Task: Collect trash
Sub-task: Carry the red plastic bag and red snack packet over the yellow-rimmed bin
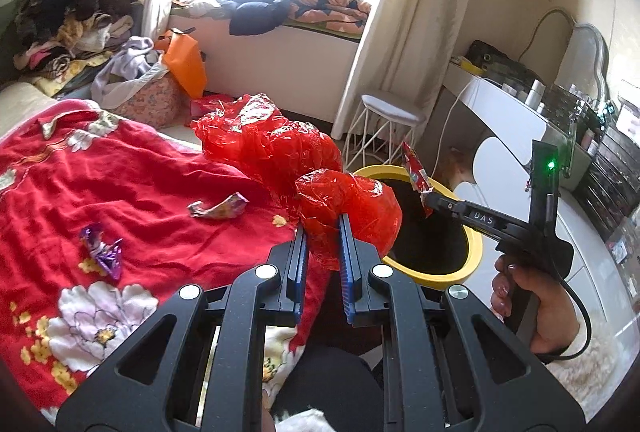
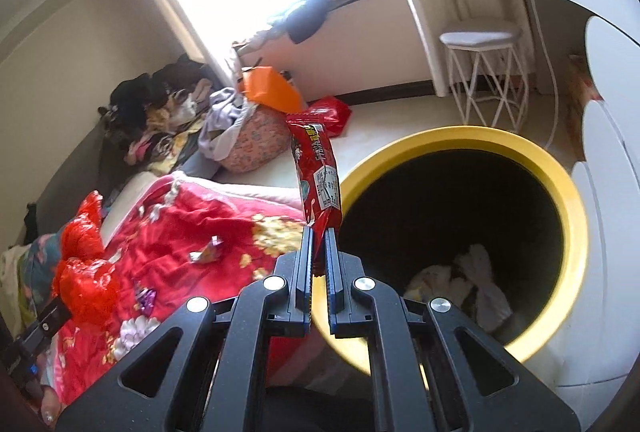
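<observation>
My left gripper (image 1: 323, 222) is shut on a crumpled red plastic bag (image 1: 276, 148) and holds it above the bed edge, next to the yellow-rimmed black bin (image 1: 472, 252). My right gripper (image 2: 319, 232) is shut on a red snack wrapper (image 2: 316, 168), held upright at the left rim of the bin (image 2: 568, 232). The right gripper also shows in the left wrist view (image 1: 430, 200) with the wrapper (image 1: 416, 172) over the bin's opening. The bag also shows in the right wrist view (image 2: 86, 272). A silver wrapper (image 1: 218, 209) and a purple wrapper (image 1: 102, 250) lie on the red blanket (image 1: 120, 192).
White crumpled paper (image 2: 464, 284) lies in the bin. A white wire stool (image 1: 390, 128) stands behind the bin. A white dresser (image 1: 520, 136) is to the right. Clothes (image 1: 72, 28) and an orange bag (image 1: 184, 66) pile up at the bed's far end.
</observation>
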Demonstrator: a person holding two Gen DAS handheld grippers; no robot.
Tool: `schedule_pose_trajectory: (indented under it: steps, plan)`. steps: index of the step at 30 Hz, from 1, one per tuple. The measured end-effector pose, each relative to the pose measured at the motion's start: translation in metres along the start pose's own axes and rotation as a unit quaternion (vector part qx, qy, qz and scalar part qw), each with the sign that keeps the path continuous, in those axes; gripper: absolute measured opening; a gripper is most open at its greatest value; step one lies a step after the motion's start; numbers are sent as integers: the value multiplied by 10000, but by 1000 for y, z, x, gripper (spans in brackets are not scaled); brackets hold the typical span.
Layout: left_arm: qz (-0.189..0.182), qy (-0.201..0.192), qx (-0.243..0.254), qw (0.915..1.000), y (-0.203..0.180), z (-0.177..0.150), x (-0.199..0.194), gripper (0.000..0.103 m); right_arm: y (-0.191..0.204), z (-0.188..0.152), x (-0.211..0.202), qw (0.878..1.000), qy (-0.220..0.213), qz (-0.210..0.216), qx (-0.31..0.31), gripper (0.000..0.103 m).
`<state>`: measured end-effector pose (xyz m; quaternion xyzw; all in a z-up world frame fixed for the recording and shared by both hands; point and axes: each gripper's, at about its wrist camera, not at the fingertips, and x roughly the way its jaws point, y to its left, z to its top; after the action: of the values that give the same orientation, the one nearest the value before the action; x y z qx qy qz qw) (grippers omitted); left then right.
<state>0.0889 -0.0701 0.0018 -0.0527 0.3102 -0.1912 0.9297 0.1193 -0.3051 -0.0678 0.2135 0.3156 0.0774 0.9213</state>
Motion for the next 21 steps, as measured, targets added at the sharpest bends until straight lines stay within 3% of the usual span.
schedule_pose_trajectory:
  steps: [21]
  plan:
    - [-412, 247, 411, 9980, -49, 11, 69, 10, -56, 0, -2, 9969, 7, -570, 551, 6]
